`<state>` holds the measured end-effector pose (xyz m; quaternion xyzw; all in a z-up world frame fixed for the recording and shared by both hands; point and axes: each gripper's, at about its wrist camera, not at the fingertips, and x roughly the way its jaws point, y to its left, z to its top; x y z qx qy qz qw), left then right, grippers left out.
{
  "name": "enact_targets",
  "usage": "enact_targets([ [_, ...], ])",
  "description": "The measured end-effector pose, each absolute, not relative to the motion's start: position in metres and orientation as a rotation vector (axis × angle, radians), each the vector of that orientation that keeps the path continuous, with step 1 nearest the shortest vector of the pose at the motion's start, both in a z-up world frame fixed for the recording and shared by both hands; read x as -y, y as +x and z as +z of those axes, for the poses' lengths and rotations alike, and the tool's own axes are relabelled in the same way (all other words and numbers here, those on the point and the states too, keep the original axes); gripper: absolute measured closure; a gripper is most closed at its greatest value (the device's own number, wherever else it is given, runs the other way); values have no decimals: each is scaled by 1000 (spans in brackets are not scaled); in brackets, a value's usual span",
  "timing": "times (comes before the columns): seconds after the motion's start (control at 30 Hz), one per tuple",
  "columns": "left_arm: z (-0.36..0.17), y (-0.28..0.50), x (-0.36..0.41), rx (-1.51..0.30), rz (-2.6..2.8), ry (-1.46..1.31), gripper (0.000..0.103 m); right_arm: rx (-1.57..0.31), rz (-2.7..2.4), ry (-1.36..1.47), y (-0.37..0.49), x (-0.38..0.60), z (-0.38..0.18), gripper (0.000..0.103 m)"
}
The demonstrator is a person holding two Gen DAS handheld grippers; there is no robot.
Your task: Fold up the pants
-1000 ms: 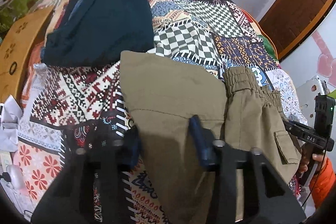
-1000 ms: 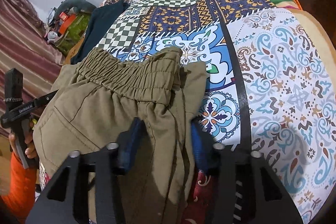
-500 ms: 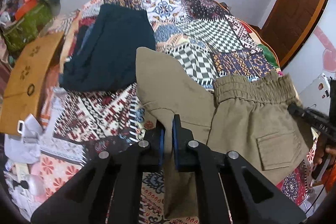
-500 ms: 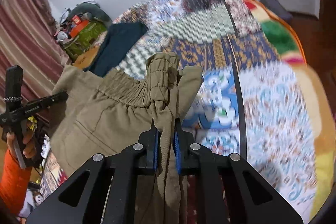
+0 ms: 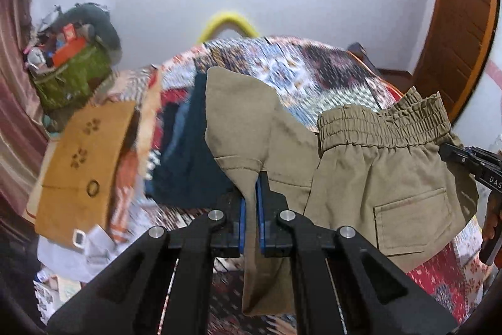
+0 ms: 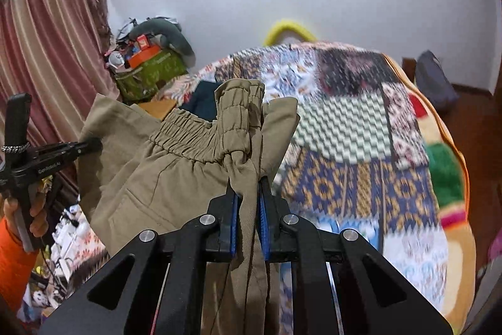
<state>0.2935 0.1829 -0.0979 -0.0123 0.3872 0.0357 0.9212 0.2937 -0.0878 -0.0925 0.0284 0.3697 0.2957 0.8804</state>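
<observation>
The khaki pants (image 5: 386, 178) hang in the air above the patchwork bed. My left gripper (image 5: 251, 197) is shut on the pants' leg end, which sticks up as a flap above the jaws. My right gripper (image 6: 248, 197) is shut on the pants (image 6: 163, 178) just below the gathered elastic waistband (image 6: 240, 115). The waistband (image 5: 382, 124) and a back pocket (image 5: 411, 218) show in the left wrist view. The right gripper (image 5: 470, 162) shows at the right edge of the left wrist view. The left gripper (image 6: 62, 153) shows at the left of the right wrist view.
A patchwork quilt (image 6: 360, 121) covers the bed. Dark navy clothes (image 5: 188, 165) lie on it at the back left. A tan board with paw prints (image 5: 81, 165) and a green bag (image 5: 69, 77) stand to the left. A wooden door (image 5: 464, 36) is at right.
Both grippers closed on the pants and lifted them off the bed. The cameras now tilt up toward the wall.
</observation>
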Motion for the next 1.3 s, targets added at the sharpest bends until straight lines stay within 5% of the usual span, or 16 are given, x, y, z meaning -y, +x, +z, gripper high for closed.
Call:
enact_targets([
  [0.37,-119,349,-260,-798,236,-48,97,-748,654,32,355,-4,-110,93],
  [0.97,-251,433,-355,-981,381,-153,96,-966,559,-57,423,-82,-214,88],
  [1.03,-254,428,-358,-992,363,-172,94,-997,558,-52,424,-78,-214,80],
  [1.3,-219,385,-343,-981,312,-171,71,-926,593,-95,383,-54,-170,77],
])
